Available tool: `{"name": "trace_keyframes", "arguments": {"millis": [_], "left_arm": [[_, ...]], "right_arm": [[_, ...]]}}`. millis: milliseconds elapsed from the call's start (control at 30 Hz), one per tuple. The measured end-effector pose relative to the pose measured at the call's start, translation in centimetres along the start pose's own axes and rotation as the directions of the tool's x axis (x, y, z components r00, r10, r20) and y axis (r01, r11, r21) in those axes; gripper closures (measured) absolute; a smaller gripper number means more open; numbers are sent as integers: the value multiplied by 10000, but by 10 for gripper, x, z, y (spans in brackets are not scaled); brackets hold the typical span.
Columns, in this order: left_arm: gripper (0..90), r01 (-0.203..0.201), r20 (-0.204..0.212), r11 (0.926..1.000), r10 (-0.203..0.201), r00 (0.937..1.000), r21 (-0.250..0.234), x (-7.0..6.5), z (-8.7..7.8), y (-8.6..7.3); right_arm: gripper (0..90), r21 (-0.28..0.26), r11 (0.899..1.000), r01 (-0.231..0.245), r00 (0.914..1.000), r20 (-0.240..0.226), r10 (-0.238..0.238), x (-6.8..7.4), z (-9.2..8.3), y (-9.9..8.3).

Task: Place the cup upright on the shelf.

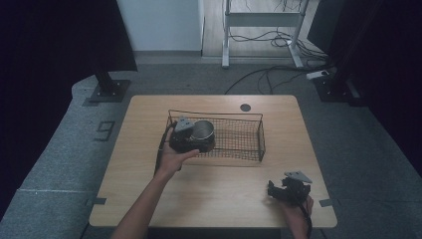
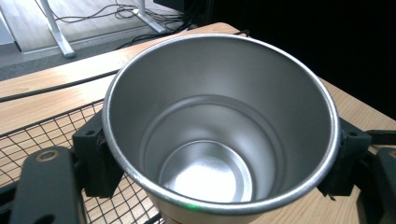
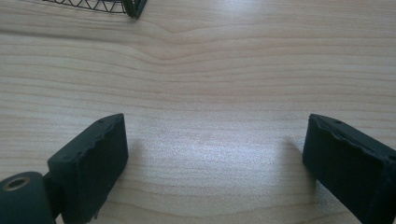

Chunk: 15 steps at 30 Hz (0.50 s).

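Closest to us, our right gripper [image 3: 215, 154] rests low over the bare wooden surface [image 3: 210, 70] near its right front corner, fingers [image 3: 91, 161] spread wide with nothing between them. Our left gripper [image 2: 219, 154] has its fingers [image 2: 95, 158] clenched on either side of the steel cup [image 2: 219, 116], upright, mouth up, at the left end of the wire basket [image 1: 239, 137].
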<state>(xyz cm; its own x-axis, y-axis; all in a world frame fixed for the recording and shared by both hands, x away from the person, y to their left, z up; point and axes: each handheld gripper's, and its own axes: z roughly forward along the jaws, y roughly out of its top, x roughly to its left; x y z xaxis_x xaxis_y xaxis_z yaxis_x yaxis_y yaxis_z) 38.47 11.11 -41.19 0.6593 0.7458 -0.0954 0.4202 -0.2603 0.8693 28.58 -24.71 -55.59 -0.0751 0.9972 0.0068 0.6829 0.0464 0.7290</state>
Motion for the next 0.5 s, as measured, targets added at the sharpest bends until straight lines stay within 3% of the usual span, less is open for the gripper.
{"name": "trace_keyframes", "arguments": {"millis": [500], "left_arm": [[192,121,-186,9996,-117,9998,250,10,16,5]], "right_arm": [[67,6,10000,14,10000,-5,-14,0,0,0]]}}
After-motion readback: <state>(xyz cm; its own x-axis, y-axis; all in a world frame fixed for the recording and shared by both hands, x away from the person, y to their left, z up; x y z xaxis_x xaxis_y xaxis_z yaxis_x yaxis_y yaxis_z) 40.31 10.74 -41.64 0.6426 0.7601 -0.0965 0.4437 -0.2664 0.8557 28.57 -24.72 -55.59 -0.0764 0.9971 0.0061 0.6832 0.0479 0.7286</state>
